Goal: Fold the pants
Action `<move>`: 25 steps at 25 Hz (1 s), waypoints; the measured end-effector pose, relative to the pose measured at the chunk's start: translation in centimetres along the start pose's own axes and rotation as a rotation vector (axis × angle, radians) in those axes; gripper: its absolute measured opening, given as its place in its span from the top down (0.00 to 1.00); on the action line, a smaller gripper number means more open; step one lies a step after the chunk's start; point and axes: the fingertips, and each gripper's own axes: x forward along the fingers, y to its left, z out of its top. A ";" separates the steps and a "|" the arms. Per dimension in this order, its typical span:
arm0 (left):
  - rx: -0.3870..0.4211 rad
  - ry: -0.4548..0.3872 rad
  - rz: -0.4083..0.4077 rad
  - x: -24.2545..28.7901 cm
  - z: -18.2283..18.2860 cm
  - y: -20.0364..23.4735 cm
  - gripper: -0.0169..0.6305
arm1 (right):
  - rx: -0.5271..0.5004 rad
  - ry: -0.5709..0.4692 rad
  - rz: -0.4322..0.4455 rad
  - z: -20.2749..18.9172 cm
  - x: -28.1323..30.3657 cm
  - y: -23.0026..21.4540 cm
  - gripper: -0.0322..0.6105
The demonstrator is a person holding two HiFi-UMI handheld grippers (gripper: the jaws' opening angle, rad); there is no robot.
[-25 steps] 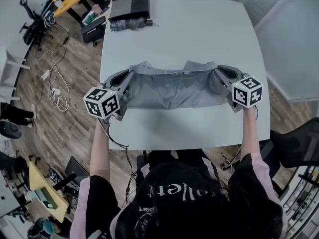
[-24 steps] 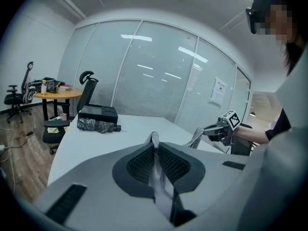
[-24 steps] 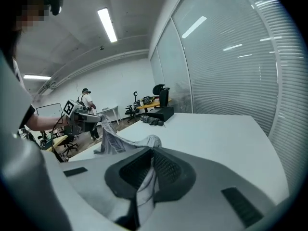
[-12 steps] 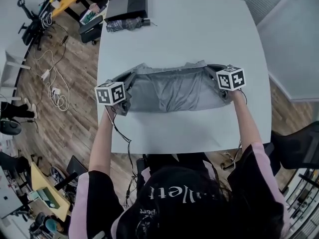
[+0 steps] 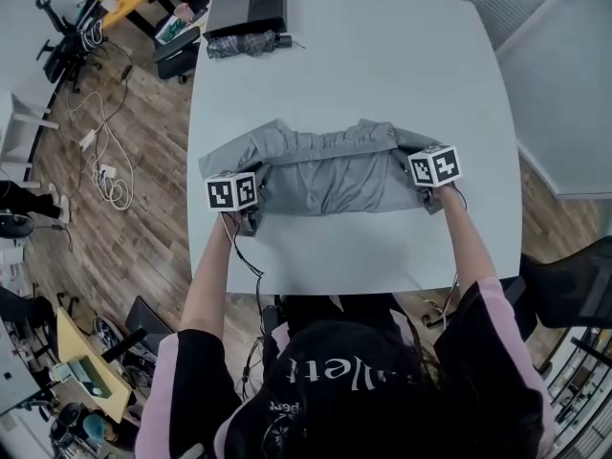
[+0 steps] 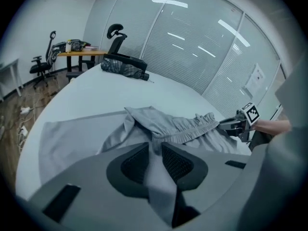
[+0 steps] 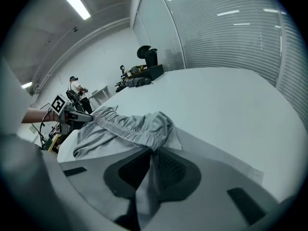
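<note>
Pants (image 5: 325,175) of grey fabric lie bunched in a wide band across the middle of the square white table (image 5: 382,55) in the head view, the gathered waistband along the far edge. The left gripper (image 5: 260,174) sits at the band's left end and the right gripper (image 5: 407,161) at its right end, both low over the tabletop, each with its marker cube toward the person. At the far left corner of the table rest a flat black case (image 5: 247,10) and, just near of it, a dark crumpled bundle (image 5: 244,44).

In the left gripper view, the left gripper (image 6: 155,153) has a fold of the pants (image 6: 178,126) running between its dark pads; its jaws are opening, the cloth filling the narrow gap. The waistband stretches right to the right gripper (image 6: 238,124). The table (image 6: 86,95) spreads beyond, the bundle (image 6: 124,70) at its far side.

In the right gripper view, the right gripper (image 7: 151,165) is pinched onto a pleat of the pants (image 7: 130,126), cloth trailing back through the jaws. The elastic edge leads left to the left gripper (image 7: 72,115), with bare table (image 7: 226,105) on the right.
</note>
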 end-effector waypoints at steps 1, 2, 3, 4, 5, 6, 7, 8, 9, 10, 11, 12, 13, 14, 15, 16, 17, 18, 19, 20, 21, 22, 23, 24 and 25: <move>0.020 -0.014 0.027 0.0 0.0 0.1 0.79 | 0.000 0.001 -0.014 -0.2 -0.1 -0.2 0.88; 0.043 -0.032 0.045 0.0 0.1 0.2 0.70 | 0.002 -0.006 -0.024 -0.3 -0.3 -0.3 0.84; 0.060 -0.052 0.048 -0.1 0.3 0.1 0.66 | 0.008 -0.018 -0.027 -0.3 -0.5 -0.3 0.79; 0.066 -0.071 0.037 -0.3 0.4 -0.1 0.66 | 0.016 -0.033 -0.026 -0.2 -0.8 -0.2 0.77; 0.062 -0.092 0.018 -0.7 0.6 -0.4 0.66 | 0.024 -0.050 -0.019 -0.1 -1.1 0.1 0.77; 0.052 -0.112 0.002 -1.1 0.9 -0.6 0.66 | 0.031 -0.068 -0.011 0.0 -1.5 0.5 0.77; 0.043 -0.131 -0.009 -1.6 1.1 -0.8 0.66 | 0.033 -0.084 -0.006 0.1 -1.8 0.8 0.77; 0.038 -0.147 -0.015 -2.0 1.4 -0.9 0.66 | 0.031 -0.098 -0.006 0.2 -2.3 1.1 0.77; 0.036 -0.162 -0.019 -2.4 1.7 -1.0 0.66 | 0.026 -0.111 -0.008 0.3 -2.7 1.4 0.77; 0.035 -0.177 -0.025 -2.8 2.0 -1.2 0.66 | 0.018 -0.125 -0.008 0.4 -3.1 1.8 0.77; 0.031 -0.194 -0.035 -3.3 2.3 -1.4 0.66 | 0.009 -0.138 -0.008 0.4 -3.5 2.4 0.77; 0.025 -0.211 -0.050 -3.9 2.5 -1.7 0.66 | -0.004 -0.151 -0.009 0.5 -4.0 3.0 0.77; 0.017 -0.228 -0.066 -4.6 2.7 -2.1 0.66 | -0.021 -0.164 -0.012 0.6 -4.5 3.7 0.77; 0.013 -0.244 -0.082 -5.4 2.8 -2.5 0.66 | -0.038 -0.175 -0.017 0.7 -5.1 4.5 0.77; 0.013 -0.261 -0.096 -6.2 2.9 -3.0 0.66 | -0.055 -0.186 -0.022 0.8 -5.6 5.3 0.77; 0.018 -0.277 -0.109 -7.0 3.1 -3.5 0.66 | -0.069 -0.200 -0.029 0.9 -6.2 6.2 0.77; 0.024 -0.293 -0.121 -7.8 3.1 -3.9 0.67 | -0.077 -0.218 -0.036 1.2 -6.7 7.1 0.77; 0.029 -0.307 -0.133 -8.7 3.2 -4.4 0.68 | -0.080 -0.240 -0.041 1.4 -7.3 8.0 0.77; 0.033 -0.319 -0.147 -9.5 3.2 -4.9 0.69 | -0.077 -0.265 -0.041 1.6 -7.9 9.0 0.77; 0.036 -0.330 -0.163 -10.3 3.1 -5.4 0.70 | -0.071 -0.290 -0.038 1.8 -8.5 10.0 0.77; 0.039 -0.342 -0.181 -11.1 3.0 -6.0 0.71 | -0.064 -0.314 -0.032 1.9 -9.0 11.0 0.77; 0.043 -0.355 -0.199 -12.0 2.9 -6.6 0.71 | -0.059 -0.335 -0.027 1.9 -9.6 12.1 0.77; 0.049 -0.368 -0.215 -12.9 2.8 -7.2 0.71 | -0.056 -0.351 -0.025 1.9 -10.2 13.1 0.77; 0.058 -0.379 -0.228 -13.8 2.6 -7.7 0.71 | -0.057 -0.364 -0.026 1.7 -10.7 14.1 0.77; 0.069 -0.389 -0.239 -14.8 2.4 -8.2 0.71 | -0.060 -0.373 -0.029 1.5 -11.2 15.2 0.77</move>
